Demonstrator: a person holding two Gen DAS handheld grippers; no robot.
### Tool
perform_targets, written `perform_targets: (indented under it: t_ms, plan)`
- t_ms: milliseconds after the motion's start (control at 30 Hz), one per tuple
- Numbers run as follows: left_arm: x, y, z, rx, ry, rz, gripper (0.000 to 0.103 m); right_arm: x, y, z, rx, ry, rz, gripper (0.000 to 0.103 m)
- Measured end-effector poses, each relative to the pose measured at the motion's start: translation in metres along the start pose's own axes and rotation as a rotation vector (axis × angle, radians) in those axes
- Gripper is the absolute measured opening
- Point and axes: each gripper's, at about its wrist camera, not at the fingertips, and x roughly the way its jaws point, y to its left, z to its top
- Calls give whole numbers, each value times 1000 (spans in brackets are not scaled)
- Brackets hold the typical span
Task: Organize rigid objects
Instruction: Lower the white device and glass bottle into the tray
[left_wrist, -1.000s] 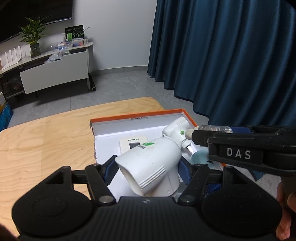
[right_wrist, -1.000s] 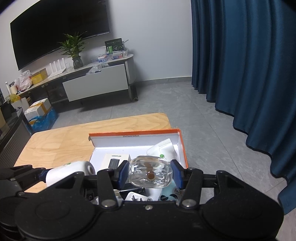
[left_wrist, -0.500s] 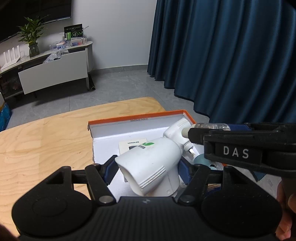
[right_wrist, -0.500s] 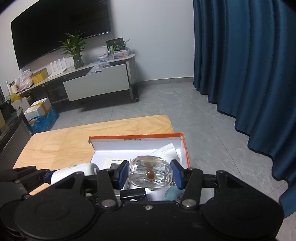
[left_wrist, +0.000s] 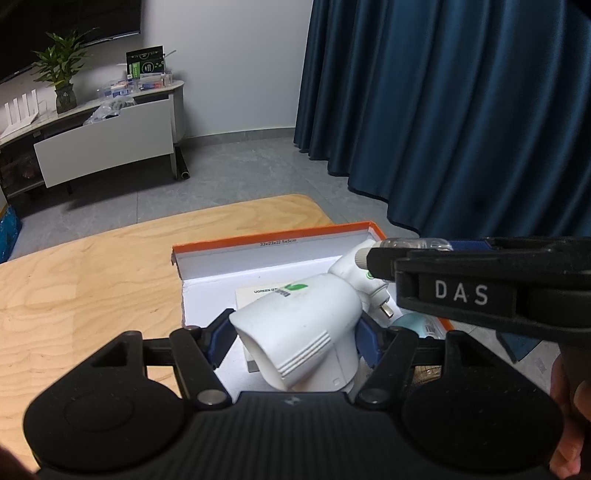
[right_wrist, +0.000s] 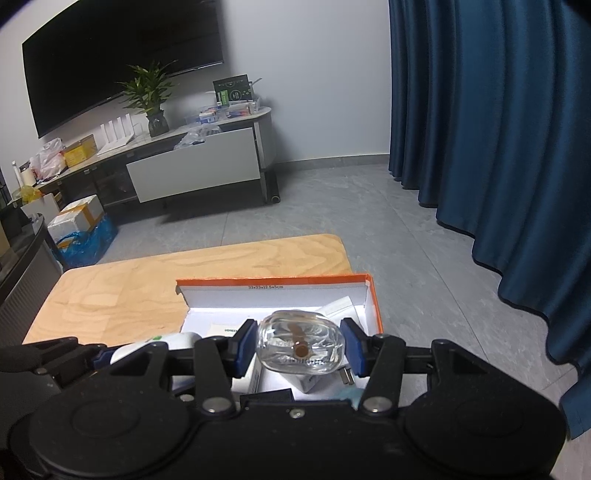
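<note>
An open cardboard box (left_wrist: 269, 242) (right_wrist: 273, 282), orange outside and white inside, lies on the wooden table (left_wrist: 92, 269). My left gripper (left_wrist: 295, 336) is shut on a white plastic device with a green logo (left_wrist: 306, 325), held above the box's near side. My right gripper (right_wrist: 300, 345) is shut on a clear glass bottle (right_wrist: 301, 345) above the box; it crosses the left wrist view as a black bar marked DAS (left_wrist: 461, 295). Inside the box lie a small white carton (left_wrist: 258, 293), a white plug adapter (left_wrist: 360, 264) and a pale blue round thing (left_wrist: 410, 321).
Dark blue curtains (right_wrist: 498, 129) hang to the right, beyond the table edge. A low white cabinet (right_wrist: 195, 170) with a plant (right_wrist: 151, 96) and a dark screen (right_wrist: 122, 59) stand at the far wall. Bare wood lies left of the box. A hand (left_wrist: 572, 406) shows at the right edge.
Both grippers have drifted slightly forward over the box with their loads still held. The grips have not changed.
</note>
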Motion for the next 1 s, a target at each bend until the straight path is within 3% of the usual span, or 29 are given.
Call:
perform_targets:
  t_ms: [1000]
  plan:
    - [11,-3,6,-2,10,-12,68,29,7,14,-16,28,26,60]
